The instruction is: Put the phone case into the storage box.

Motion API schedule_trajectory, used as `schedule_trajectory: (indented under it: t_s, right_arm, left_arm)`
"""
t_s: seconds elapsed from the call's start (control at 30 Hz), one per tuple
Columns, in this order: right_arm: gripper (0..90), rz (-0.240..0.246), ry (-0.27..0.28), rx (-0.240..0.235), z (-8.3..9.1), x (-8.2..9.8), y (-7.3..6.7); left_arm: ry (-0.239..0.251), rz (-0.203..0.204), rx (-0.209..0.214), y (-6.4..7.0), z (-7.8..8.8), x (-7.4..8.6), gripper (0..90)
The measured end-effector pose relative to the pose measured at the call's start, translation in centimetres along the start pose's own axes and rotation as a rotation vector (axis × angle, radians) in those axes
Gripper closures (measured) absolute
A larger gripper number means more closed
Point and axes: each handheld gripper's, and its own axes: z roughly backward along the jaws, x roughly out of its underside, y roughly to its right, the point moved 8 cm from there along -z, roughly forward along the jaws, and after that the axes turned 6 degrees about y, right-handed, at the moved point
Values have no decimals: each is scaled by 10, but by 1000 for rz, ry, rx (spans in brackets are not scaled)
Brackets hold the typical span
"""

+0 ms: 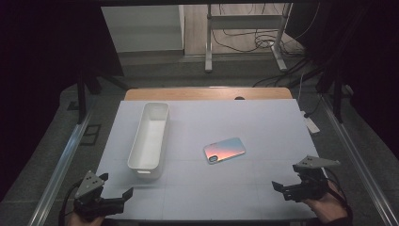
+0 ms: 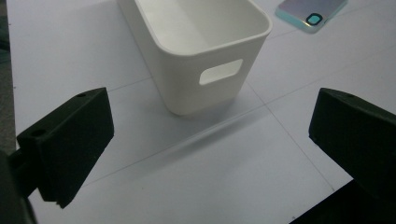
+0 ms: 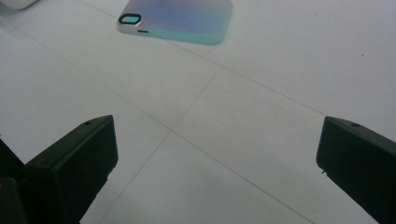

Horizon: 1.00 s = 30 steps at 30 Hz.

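Note:
A phone in an iridescent pink-to-blue case (image 1: 225,150) lies flat at the table's middle, camera end toward the near left. It also shows at the top of the right gripper view (image 3: 176,18) and in a top corner of the left gripper view (image 2: 310,10). A long white bin (image 1: 149,140) stands empty to the phone's left, its handled near end close in the left gripper view (image 2: 205,56). My left gripper (image 1: 123,196) rests open at the near left, short of the bin. My right gripper (image 1: 281,189) sits open at the near right, jaws wide (image 3: 215,158), pointing toward the phone.
The white table sheet (image 1: 235,188) has faint crease lines. A wooden edge (image 1: 207,93) runs along the far side. Metal rails (image 1: 61,165) flank the table. Beyond stand a stand's legs (image 1: 244,42) and floor cables (image 1: 263,40).

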Motion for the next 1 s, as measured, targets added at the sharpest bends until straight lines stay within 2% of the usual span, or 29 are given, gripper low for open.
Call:
schedule_trajectory:
  t_s: [0.3,0.47,0.77,1.0]
  right_arm:
    - [0,27,-6,-13,-9,-9,-1]
    - [0,50,-2,-35,-18,-14,-4]
    - [0,40,-30,-37,-25,-16,-3]
    - [0,51,-44,-49,-36,-22,-6]
  left_arm:
    - [-2,8,10,0,0,0,6]
    - [0,16,13,-1,0,0,6]
    - [1,16,14,-1,0,0,8]
    - [2,14,13,-1,0,0,9]
